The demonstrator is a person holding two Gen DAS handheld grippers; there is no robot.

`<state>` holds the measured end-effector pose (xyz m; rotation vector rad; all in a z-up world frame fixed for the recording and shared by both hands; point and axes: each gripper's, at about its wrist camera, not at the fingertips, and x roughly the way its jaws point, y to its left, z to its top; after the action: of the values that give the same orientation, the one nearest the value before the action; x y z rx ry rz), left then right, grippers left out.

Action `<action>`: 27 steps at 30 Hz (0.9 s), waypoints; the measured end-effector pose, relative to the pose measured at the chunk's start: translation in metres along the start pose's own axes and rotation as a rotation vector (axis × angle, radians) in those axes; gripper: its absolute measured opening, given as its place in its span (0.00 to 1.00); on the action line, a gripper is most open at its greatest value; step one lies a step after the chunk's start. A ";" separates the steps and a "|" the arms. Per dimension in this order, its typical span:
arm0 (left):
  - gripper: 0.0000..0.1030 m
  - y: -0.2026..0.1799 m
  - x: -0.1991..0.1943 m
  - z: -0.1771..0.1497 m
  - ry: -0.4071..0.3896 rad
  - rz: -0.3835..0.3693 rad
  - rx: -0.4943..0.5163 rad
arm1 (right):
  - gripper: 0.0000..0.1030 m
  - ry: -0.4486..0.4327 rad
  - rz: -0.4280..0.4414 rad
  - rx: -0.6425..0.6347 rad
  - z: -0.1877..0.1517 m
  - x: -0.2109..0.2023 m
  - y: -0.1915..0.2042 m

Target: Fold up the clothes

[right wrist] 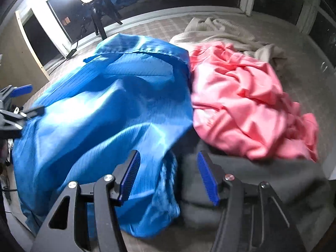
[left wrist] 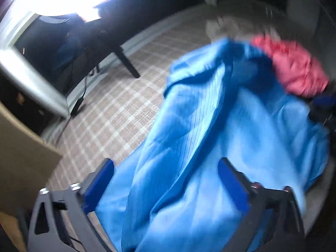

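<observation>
Two rumpled garments (right wrist: 100, 109), glossy blue, soft pink

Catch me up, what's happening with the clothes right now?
A person is working a pile of clothes with two hand-held grippers. The left hand-held gripper is open, its fingers either side of the blue garment, which lies crumpled and unfolded. The right hand-held gripper is open too, over the blue garment's edge where it meets a grey garment. A pink garment and a beige one lie bunched beyond. Nothing looks folded yet.
</observation>
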<state>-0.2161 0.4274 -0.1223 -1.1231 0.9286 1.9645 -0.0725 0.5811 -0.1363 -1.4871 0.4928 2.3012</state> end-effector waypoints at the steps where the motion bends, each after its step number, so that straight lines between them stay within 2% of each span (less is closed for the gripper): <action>1: 0.47 -0.004 0.007 0.000 0.016 -0.003 0.016 | 0.54 0.003 0.006 0.001 0.003 0.004 -0.002; 2: 0.22 -0.004 0.014 -0.001 0.039 -0.032 0.010 | 0.54 0.007 0.012 0.003 0.006 0.008 -0.004; 3: 0.12 -0.003 0.021 -0.002 0.060 -0.061 -0.001 | 0.54 0.010 0.018 0.004 0.009 0.012 -0.006; 5: 0.10 0.013 0.022 -0.005 0.057 -0.113 -0.075 | 0.54 0.016 0.029 0.006 0.014 0.020 -0.009; 7: 0.04 0.035 0.010 -0.010 0.022 -0.138 -0.150 | 0.54 0.023 0.041 0.009 0.020 0.028 -0.013; 9: 0.03 0.061 -0.005 -0.015 -0.013 -0.154 -0.223 | 0.54 0.036 0.052 0.008 0.025 0.035 -0.014; 14: 0.02 0.110 -0.047 -0.028 -0.083 -0.117 -0.320 | 0.54 0.081 0.016 -0.057 0.037 0.061 0.003; 18: 0.02 0.135 -0.075 -0.037 -0.133 -0.095 -0.367 | 0.57 0.089 -0.004 -0.116 0.042 0.077 0.017; 22: 0.02 0.144 -0.092 -0.046 -0.151 -0.066 -0.384 | 0.56 0.047 0.039 -0.186 0.043 0.084 0.035; 24: 0.02 0.148 -0.099 -0.053 -0.164 -0.087 -0.391 | 0.47 0.055 0.057 -0.204 0.042 0.087 0.042; 25: 0.02 0.148 -0.103 -0.057 -0.178 -0.088 -0.390 | 0.23 0.062 0.066 -0.211 0.040 0.088 0.045; 26: 0.02 0.147 -0.108 -0.060 -0.211 -0.079 -0.383 | 0.06 0.071 0.073 -0.217 0.038 0.089 0.048; 27: 0.02 0.146 -0.114 -0.063 -0.217 -0.072 -0.373 | 0.06 0.079 0.080 -0.219 0.037 0.090 0.050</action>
<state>-0.2655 0.2763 -0.0081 -1.0948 0.4117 2.2029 -0.1597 0.5645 -0.1998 -1.6934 0.3341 2.4311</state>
